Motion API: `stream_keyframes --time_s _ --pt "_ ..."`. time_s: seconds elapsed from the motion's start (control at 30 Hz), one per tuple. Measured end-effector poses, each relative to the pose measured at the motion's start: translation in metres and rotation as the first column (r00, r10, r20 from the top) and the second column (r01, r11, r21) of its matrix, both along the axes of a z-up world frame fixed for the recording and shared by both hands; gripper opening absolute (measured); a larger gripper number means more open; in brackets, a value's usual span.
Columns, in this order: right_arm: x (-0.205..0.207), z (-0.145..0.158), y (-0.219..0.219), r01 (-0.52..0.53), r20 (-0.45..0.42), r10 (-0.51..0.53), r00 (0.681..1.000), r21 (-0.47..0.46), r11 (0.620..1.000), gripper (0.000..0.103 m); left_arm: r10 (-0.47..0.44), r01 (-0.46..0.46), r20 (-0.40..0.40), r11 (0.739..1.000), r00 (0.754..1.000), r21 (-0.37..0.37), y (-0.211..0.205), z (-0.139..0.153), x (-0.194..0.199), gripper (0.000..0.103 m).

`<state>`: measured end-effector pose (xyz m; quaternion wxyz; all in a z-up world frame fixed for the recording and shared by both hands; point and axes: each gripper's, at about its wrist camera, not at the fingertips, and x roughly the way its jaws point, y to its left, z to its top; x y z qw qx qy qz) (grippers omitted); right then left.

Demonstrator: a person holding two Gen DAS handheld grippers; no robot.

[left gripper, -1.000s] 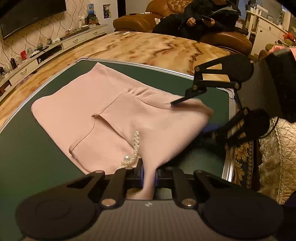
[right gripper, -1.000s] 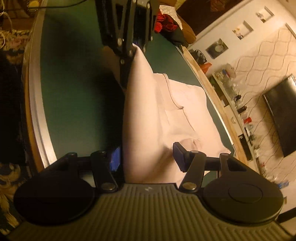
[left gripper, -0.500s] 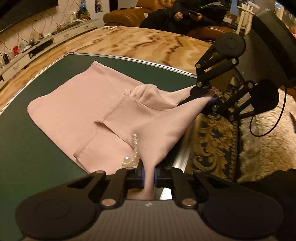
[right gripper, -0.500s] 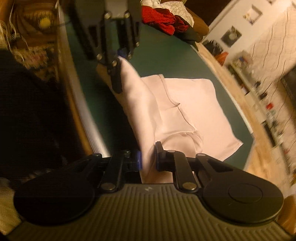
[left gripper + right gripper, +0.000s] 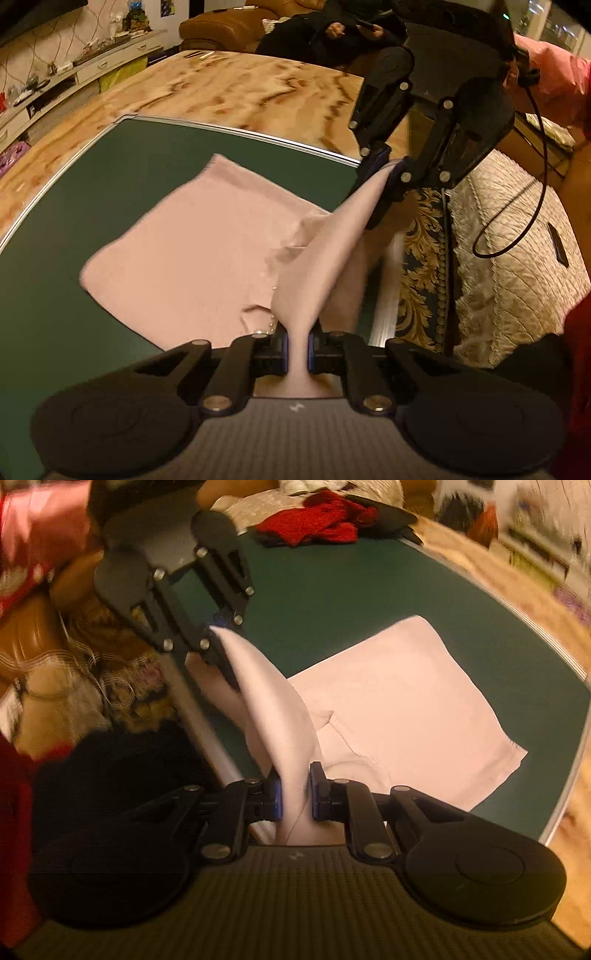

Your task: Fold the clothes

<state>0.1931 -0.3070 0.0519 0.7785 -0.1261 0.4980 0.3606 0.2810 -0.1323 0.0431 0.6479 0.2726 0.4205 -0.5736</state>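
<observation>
A pink garment lies partly flat on the green table; it also shows in the right wrist view. My left gripper is shut on one end of its near edge. My right gripper is shut on the other end; it shows in the left wrist view at the upper right. The edge between them is lifted off the table and stretched taut near the table's metal rim. A string of pearls on the garment peeks out by my left fingers.
A red and dark pile of clothes lies at the far end of the table. The table's metal rim runs just right of my left gripper. Beyond it are a patterned rug and a quilted cover. A person sits on a brown sofa.
Both grippers have lifted the garment's near edge higher and pulled it toward the table's rim. The right gripper closed on the cloth during the last second. More of the garment has left the table.
</observation>
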Motion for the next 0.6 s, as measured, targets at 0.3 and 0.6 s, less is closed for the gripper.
stream_keyframes --time_s 0.3,0.6 --pt "0.118 -0.029 -0.064 0.158 -0.171 -0.135 0.976 0.130 0.979 0.017 0.020 -0.019 0.075 1.000 0.997 -0.011 -0.026 -0.016 0.085 0.006" --pt "0.018 -0.022 -0.045 0.152 -0.046 -0.147 0.988 0.137 0.979 0.013 0.006 0.000 0.064 0.997 0.998 -0.081 0.013 0.007 -0.008 0.003"
